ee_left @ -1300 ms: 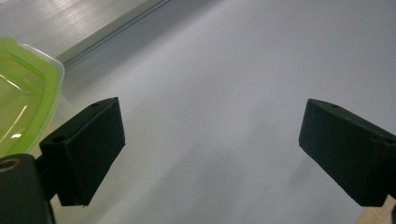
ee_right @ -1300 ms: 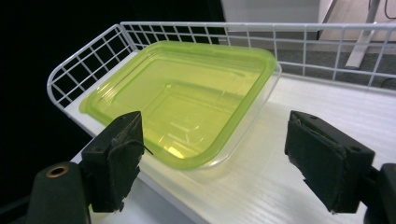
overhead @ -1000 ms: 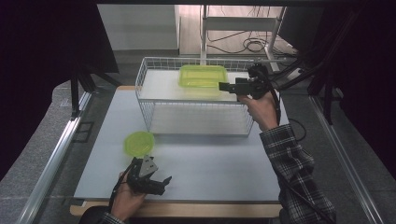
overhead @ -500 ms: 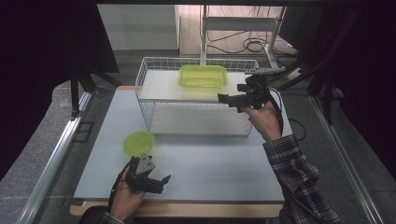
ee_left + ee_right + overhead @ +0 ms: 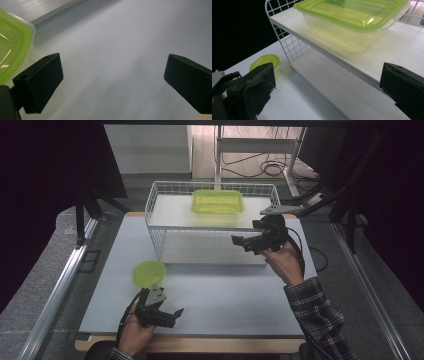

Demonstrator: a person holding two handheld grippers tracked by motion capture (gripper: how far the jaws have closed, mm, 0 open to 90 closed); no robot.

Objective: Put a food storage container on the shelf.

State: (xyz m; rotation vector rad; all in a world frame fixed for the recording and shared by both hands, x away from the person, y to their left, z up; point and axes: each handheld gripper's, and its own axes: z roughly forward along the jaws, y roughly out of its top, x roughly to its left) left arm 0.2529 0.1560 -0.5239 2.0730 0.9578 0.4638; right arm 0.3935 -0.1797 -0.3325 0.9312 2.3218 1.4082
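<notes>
A large rectangular clear container with a green lid [image 5: 217, 201] [image 5: 354, 15] rests on the upper shelf of a white wire rack [image 5: 152, 227] [image 5: 287, 45]. A small round green-lidded container [image 5: 148, 273] [image 5: 265, 61] [image 5: 11, 45] stands on the white table. My right gripper [image 5: 244, 241] [image 5: 327, 75] hovers in front of the rack's right end. Its jaws have just been opening and stand wide, with nothing between them. My left gripper [image 5: 172, 315] [image 5: 112, 65] rests open on the table just below and to the right of the round container, with its jaws pointing right.
The rack's lower shelf [image 5: 215, 250] is bare. The table [image 5: 235, 300] has free room between the two hands. A metal rail [image 5: 60, 285] runs along the table's left side. Cables and stand legs lie on the floor behind the rack.
My right gripper has drawn back from the large container toward the person and a little lower, its jaws opening wider. The container stays on the shelf. The left hand has not moved.
</notes>
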